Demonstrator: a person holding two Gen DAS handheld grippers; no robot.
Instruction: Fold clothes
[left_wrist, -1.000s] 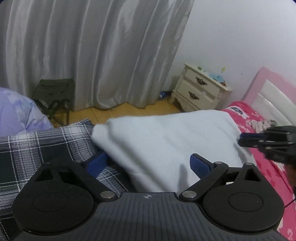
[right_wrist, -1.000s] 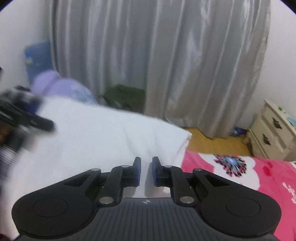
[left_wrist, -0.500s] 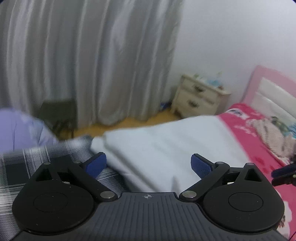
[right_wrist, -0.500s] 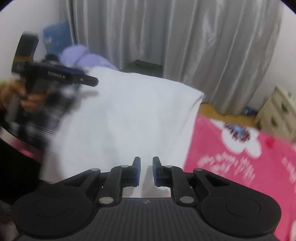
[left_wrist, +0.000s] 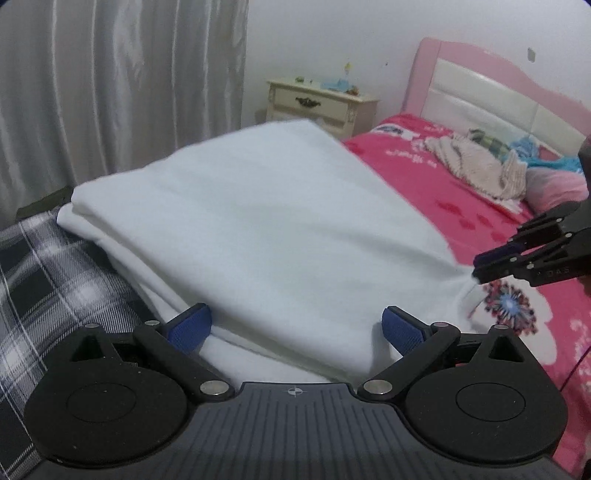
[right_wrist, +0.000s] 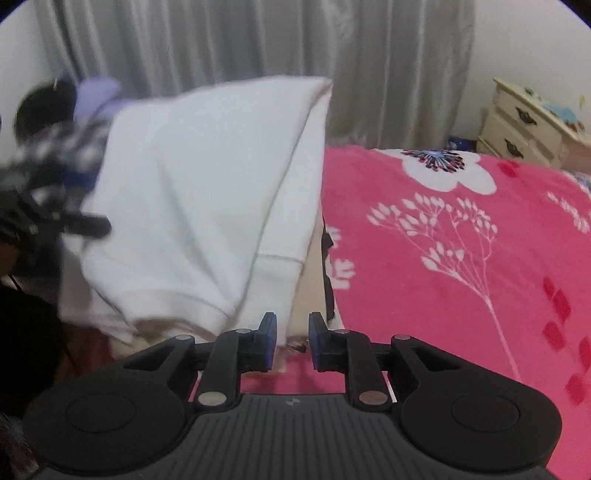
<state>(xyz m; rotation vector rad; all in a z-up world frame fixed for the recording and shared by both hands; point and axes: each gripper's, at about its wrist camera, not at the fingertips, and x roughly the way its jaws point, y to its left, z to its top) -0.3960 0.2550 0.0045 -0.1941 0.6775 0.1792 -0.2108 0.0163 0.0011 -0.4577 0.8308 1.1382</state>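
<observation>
From the left wrist view, a black-and-white plaid cloth (left_wrist: 40, 273) lies at 9 o'clock, partly covered by the folded white garment (left_wrist: 258, 229), which spreads across the middle of the frame on the bed. The left claw (left_wrist: 295, 328) stands wide, its blue pads on either side of the garment's near edge and gripping nothing. Grey curtains (left_wrist: 110, 81) hang at 11 o'clock, and a cream nightstand (left_wrist: 317, 105) with small items on top, too small to make out, stands at 12 o'clock. The pink floral bedspread (left_wrist: 424, 173) runs toward 3 o'clock, with a heap of loose clothes (left_wrist: 480, 162) near the pink headboard (left_wrist: 491, 88). At 3 o'clock the right claw (left_wrist: 480, 267) meets the garment's right corner, pads close together; whether they pinch the fabric cannot be told. In the right wrist view, the left tool at 9 o'clock is blurred. The garment (right_wrist: 207, 199) fills the left-centre, its hemmed edge drooping toward the right claw (right_wrist: 291, 338), whose pads stand narrow with a small gap, the fabric just behind them.
</observation>
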